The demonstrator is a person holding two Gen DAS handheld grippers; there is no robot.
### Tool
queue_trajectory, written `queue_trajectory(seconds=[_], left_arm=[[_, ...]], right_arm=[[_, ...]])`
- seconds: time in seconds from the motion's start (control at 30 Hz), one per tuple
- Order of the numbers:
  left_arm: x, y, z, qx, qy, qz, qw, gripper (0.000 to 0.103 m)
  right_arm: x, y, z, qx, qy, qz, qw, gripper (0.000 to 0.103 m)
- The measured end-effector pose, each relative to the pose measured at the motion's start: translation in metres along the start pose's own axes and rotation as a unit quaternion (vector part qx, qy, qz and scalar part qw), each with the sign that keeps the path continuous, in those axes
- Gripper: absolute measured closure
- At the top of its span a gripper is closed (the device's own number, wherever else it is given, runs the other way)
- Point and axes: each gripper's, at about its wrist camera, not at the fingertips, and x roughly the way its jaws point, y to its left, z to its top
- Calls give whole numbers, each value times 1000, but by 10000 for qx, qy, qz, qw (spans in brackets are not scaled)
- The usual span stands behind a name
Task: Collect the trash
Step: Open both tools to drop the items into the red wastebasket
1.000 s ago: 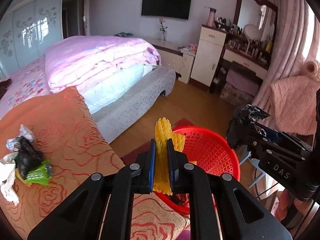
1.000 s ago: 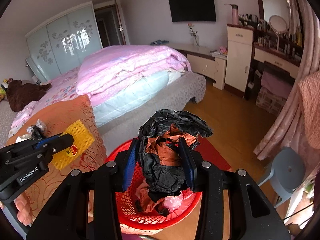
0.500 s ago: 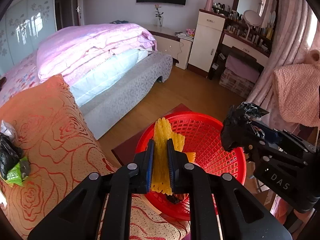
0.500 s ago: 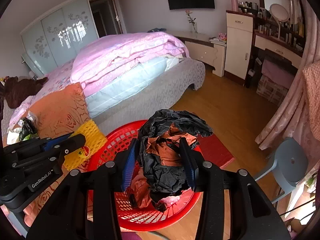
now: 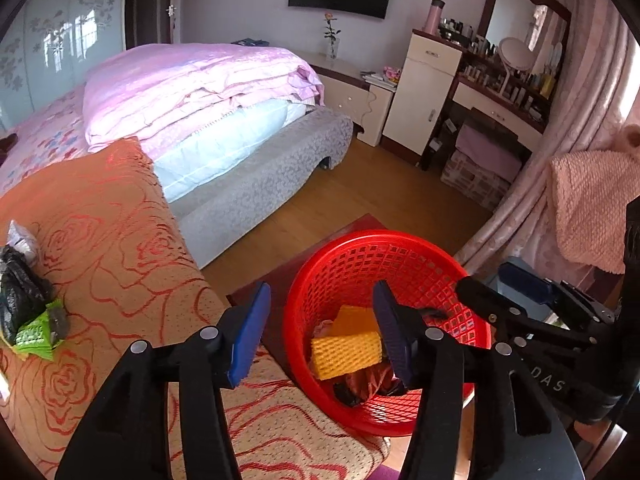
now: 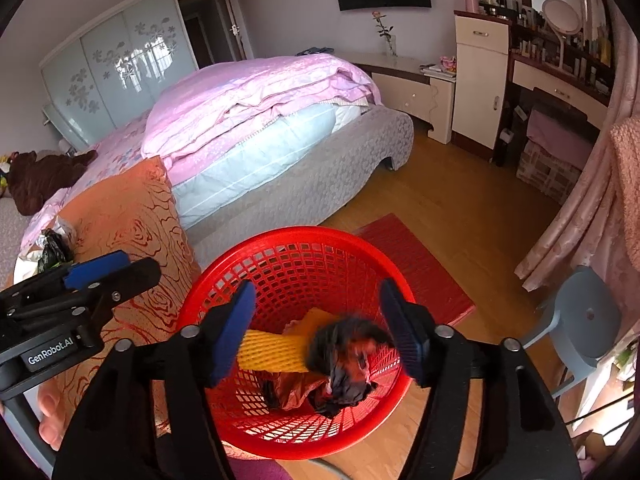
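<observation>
A red mesh basket (image 5: pixel 384 256) (image 6: pixel 288 248) stands on the floor by an orange rose-patterned surface (image 5: pixel 120 248). My left gripper (image 5: pixel 320 332) is open and empty above the basket's left rim. A yellow foam net (image 5: pixel 346 354) (image 6: pixel 272 350) lies inside the basket. My right gripper (image 6: pixel 318 328) is open above the basket. A crumpled black and orange bag (image 6: pixel 346 356), blurred, is between and below its jaws, dropping into the basket. More trash lies on the orange surface at far left: a black bag (image 5: pixel 20 296) and a green wrapper (image 5: pixel 38 334).
A bed with pink quilts (image 5: pixel 192 92) lies behind. A red mat (image 6: pixel 416 264) is under the basket on the wood floor. A grey stool (image 6: pixel 584 316) stands at the right, by pink curtains (image 5: pixel 536 184) and a dresser (image 5: pixel 432 92).
Both grippers have opened over the basket. The yellow foam net left my left gripper and now lies in the basket. The black bag left my right gripper and is falling in.
</observation>
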Motion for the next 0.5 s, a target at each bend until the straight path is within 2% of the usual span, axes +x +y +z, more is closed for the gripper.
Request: queue_trajectory(seconds=[0.23,0.5], left_arm=[[-13,17,-6,-163,-118,134,9997,49],[-41,35,-11,-329,-373,368,9981,48]], right_arm=[[-7,3,0,-20,-124,-22,9999,37],[-26,13,0,-192,-482,-90,9986,37]])
